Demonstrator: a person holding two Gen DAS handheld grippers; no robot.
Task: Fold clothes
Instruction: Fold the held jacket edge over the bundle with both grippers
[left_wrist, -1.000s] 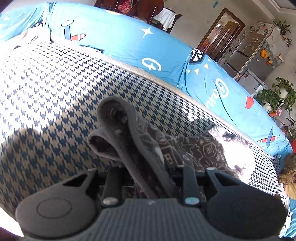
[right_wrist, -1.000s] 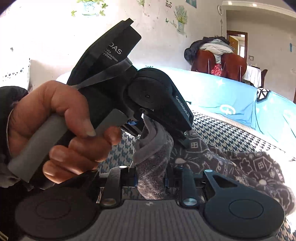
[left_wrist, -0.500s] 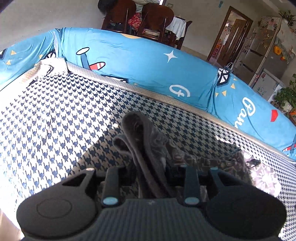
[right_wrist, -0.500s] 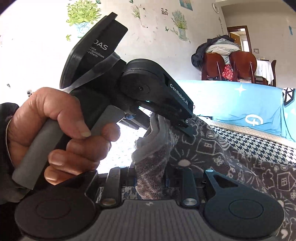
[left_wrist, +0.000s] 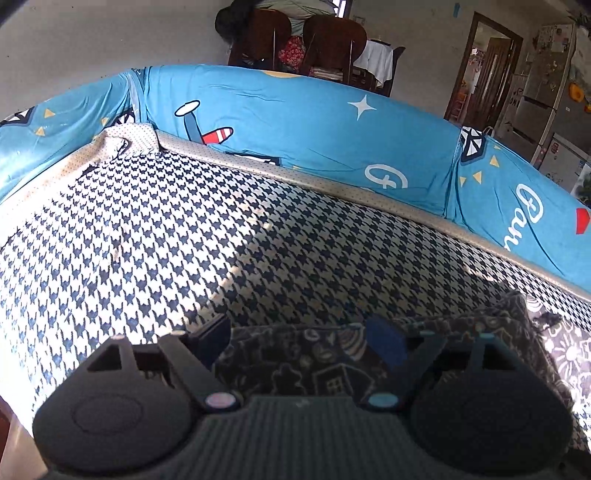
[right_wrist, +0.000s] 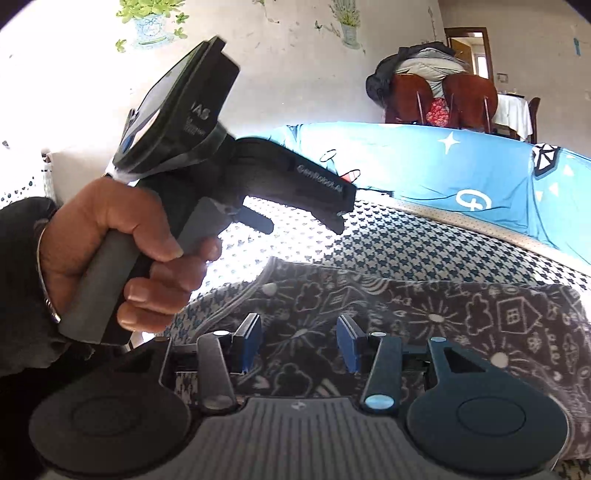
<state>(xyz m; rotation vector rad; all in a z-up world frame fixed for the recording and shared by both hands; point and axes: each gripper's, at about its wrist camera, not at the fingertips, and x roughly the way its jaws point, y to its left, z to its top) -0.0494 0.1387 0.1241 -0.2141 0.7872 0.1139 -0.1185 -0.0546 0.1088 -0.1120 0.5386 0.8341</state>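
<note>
The dark grey garment (right_wrist: 424, 314), printed with small white houses, clouds and suns, lies spread flat on the houndstooth sofa seat (left_wrist: 184, 229). In the right wrist view it covers the seat from just in front of the camera to the right edge of the picture, and its far edge runs across the seat, well apart from the blue backrest cover (right_wrist: 461, 173).

The right hand-held gripper (right_wrist: 299, 345) stands with its jaws apart. Its two blue pads (right_wrist: 349, 347) are on either side of a strip of the cloth, and nothing is clamped between them; the garment lies under and beyond them.

The left hand-held gripper (left_wrist: 299, 338) also has its jaws wide apart. Its fingers sit low over the near edge of the garment (left_wrist: 314, 365), which lies flat between them. I cannot tell if the fingers touch the cloth. In the right wrist view, this same gripper is seen from the side, up above the seat and the garment's left end, with the person's left hand (right_wrist: 122, 251) closed around its grey handle.

Sunlight falls on the left part of the seat. Behind the backrest stand two wooden chairs (left_wrist: 306, 44) with clothing draped over them.
</note>
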